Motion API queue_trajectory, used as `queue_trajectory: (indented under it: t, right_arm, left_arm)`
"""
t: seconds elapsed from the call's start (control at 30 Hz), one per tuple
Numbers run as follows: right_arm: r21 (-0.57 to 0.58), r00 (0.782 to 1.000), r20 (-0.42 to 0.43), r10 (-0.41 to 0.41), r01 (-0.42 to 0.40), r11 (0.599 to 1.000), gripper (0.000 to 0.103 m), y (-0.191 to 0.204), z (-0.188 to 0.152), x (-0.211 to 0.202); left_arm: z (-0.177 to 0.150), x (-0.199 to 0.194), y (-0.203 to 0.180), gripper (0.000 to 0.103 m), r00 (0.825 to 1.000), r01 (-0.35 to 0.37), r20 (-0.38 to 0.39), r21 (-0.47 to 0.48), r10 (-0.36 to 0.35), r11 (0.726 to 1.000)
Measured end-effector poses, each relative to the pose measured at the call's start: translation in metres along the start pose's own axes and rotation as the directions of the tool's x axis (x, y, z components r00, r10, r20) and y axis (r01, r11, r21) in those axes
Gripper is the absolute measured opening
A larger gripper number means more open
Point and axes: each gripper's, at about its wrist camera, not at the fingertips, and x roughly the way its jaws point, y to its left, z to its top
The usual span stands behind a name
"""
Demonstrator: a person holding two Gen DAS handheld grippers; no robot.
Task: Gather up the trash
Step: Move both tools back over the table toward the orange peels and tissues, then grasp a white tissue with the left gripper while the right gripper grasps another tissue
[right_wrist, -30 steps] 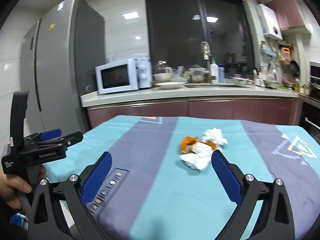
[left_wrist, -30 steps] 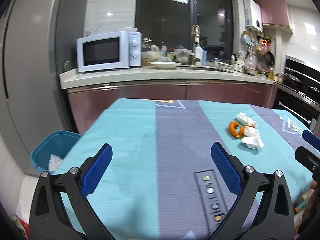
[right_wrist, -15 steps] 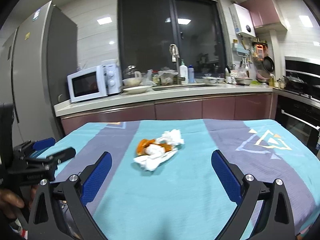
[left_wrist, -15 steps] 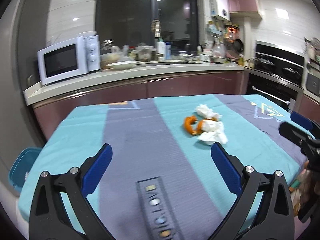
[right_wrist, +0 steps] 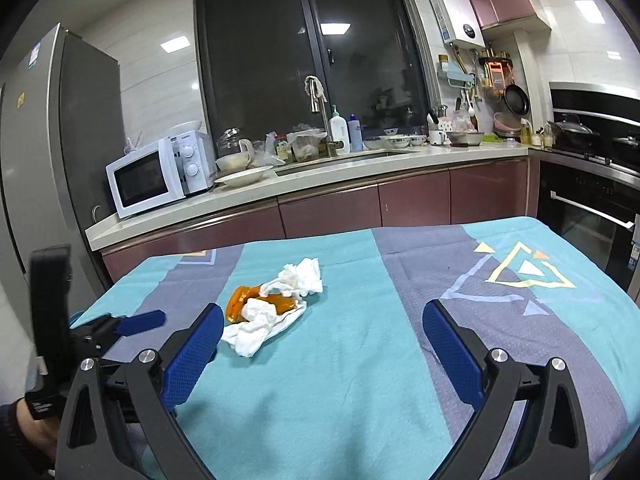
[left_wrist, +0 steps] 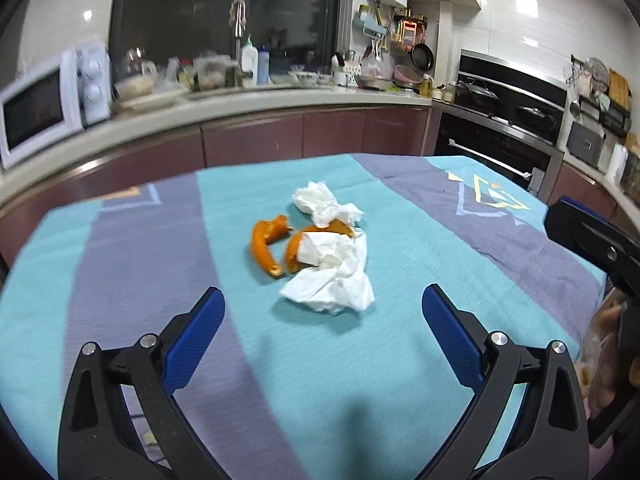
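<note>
Mid-bench: trash pile of crumpled tissues point(left_wrist: 334, 276) and orange peel point(left_wrist: 264, 246) on striped cloth point(left_wrist: 132, 264). Left tongs point(left_wrist: 320, 312) spread wide, empty, just short of pile. Right tongs point(right_wrist: 320, 334) likewise apart, holding nothing. Risks: loose tissue slipping free, peel left behind, cloth pinched and dragged if closed too low.

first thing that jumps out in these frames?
The heap of crumpled white tissues and orange peel lying mid-table on the teal-and-purple tablecloth. Both tools, left and right, hang open and empty before it, touching nothing. Behind runs a cluttered kitchen counter with a white microwave.
</note>
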Motion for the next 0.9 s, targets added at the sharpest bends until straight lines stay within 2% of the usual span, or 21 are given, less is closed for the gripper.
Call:
queue_trajectory:
  t: [0.1,0.2,0.23,0.4,0.47,0.53,0.6,0.83,0.9]
  right_arm:
    - [0.008,1.0,-0.007,-0.001,0.001,1.0,0.096,-0.004,0.001,0.007]
    - [0.013,1.0,-0.02,0.005,-0.004,1.0,0.096,-0.007,0.001,0.014]
    - [0.013,1.0,-0.026,0.005,-0.004,1.0,0.096,-0.008,0.001,0.017]
    - [0.023,0.999,-0.038,0.01,-0.009,1.0,0.096,-0.013,0.001,0.028]
    - [0.024,0.999,-0.041,0.011,-0.01,1.0,0.096,-0.013,0.002,0.031]
    - [0.023,0.999,-0.043,0.01,-0.009,1.0,0.096,-0.014,0.003,0.034]
    - [0.027,0.999,-0.049,0.011,-0.01,1.0,0.096,-0.016,0.002,0.038]
    - [0.034,0.997,-0.069,0.017,-0.015,0.999,0.096,-0.02,0.001,0.049]
    - [0.032,0.997,-0.076,0.022,-0.02,0.999,0.096,-0.02,0.0,0.053]
  left_arm:
    - [0.007,0.026,0.002,0.097,0.999,0.028,-0.045,-0.025,-0.029,0.999]
    - [0.013,0.053,0.006,0.097,0.986,0.087,-0.132,-0.083,-0.097,0.993]
    - [0.013,0.057,0.007,0.097,0.985,0.078,-0.149,-0.087,-0.09,0.993]
    - [0.02,0.074,0.007,0.097,0.981,0.101,-0.155,-0.092,-0.115,0.991]
    - [0.023,0.083,0.012,0.097,0.979,0.089,-0.174,-0.11,-0.107,0.99]
    - [0.024,0.089,0.016,0.093,0.976,0.093,-0.187,-0.115,-0.113,0.989]
    - [0.023,0.09,0.015,0.079,0.97,0.1,-0.207,-0.124,-0.124,0.987]
    - [0.022,0.099,0.015,0.06,0.962,0.12,-0.229,-0.139,-0.149,0.983]
    - [0.022,0.102,0.014,0.048,0.96,0.122,-0.235,-0.144,-0.154,0.982]
